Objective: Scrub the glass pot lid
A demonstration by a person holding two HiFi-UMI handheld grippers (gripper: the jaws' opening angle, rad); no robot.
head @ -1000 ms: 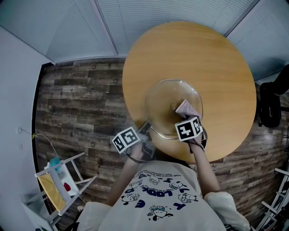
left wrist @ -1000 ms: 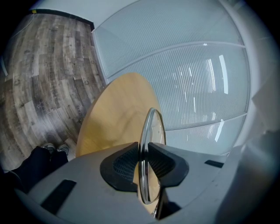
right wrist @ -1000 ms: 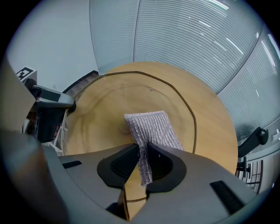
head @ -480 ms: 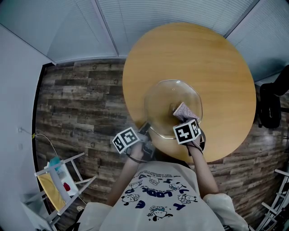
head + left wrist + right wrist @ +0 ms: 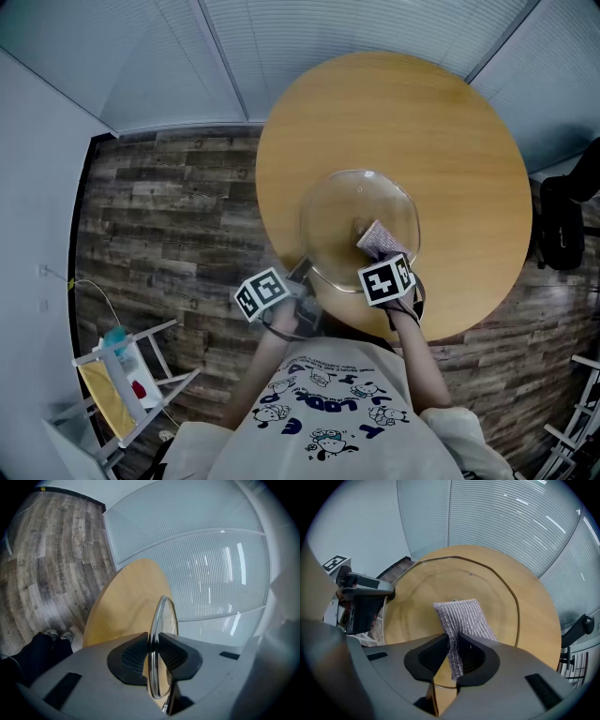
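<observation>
- The left tool (image 5: pixel 153 644) is clenched on the rim of the glass pot lid (image 5: pixel 162 613). The lid's edge is pinched between its two ribbed pads (image 5: pixel 129 657).
- The right tool (image 5: pixel 454 644) grasps a silvery mesh scrubbing pad (image 5: pixel 461 616) by its near end. The pad's free end lies out over the glass, close to the lid's middle.
- In the head view the lid sits roughly level over the near side of the round wooden surface (image 5: pixel 450 131). The left tool is at its near-left edge and the right tool at its near-right. I cannot tell whether the far edge touches the wood.
- The lid looks stiff, smooth and brittle, and probably weighty for its size, with little for a pad to bite on across the dome. The rim seems the soundest place to hold.
- A single pinch at the edge likely lets the lid swing, so scrubbing pressure is best kept light and near the held side.
- The pad looks soft and light. Held by one end, it will probably fold rather than push hard.
</observation>
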